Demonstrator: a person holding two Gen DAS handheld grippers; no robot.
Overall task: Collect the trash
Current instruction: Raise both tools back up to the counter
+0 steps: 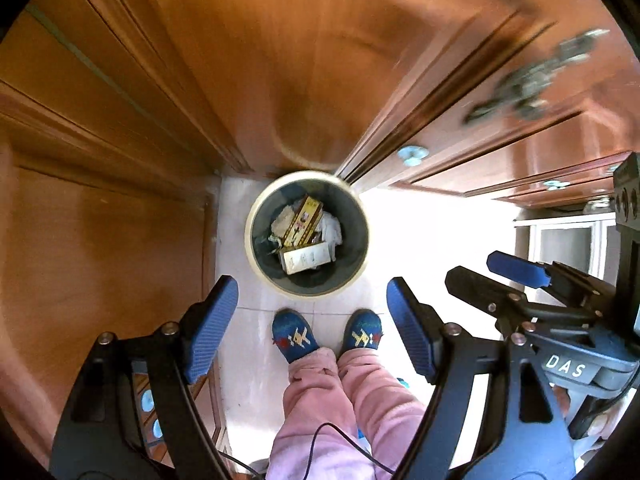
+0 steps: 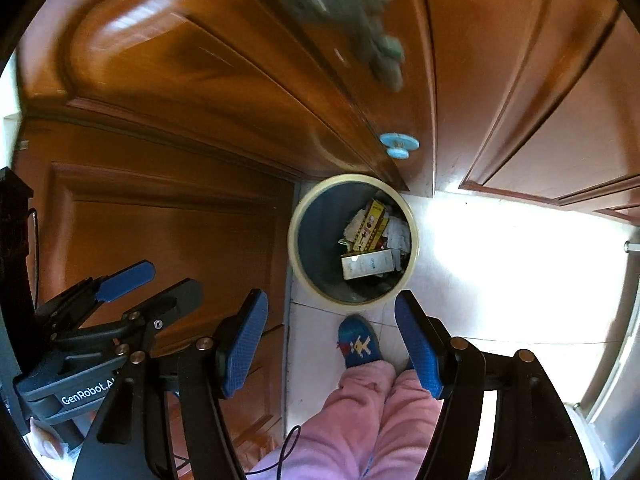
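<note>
both grippers, left (image 1: 312, 336) and right (image 2: 332, 340), hang spread and empty above the slippers (image 1: 294, 338), and past them the bin (image 1: 307, 236) on the floor by the cupboard holds boxes (image 1: 306, 258) and paper, so lift straight and clear before seeking more trash.
</note>
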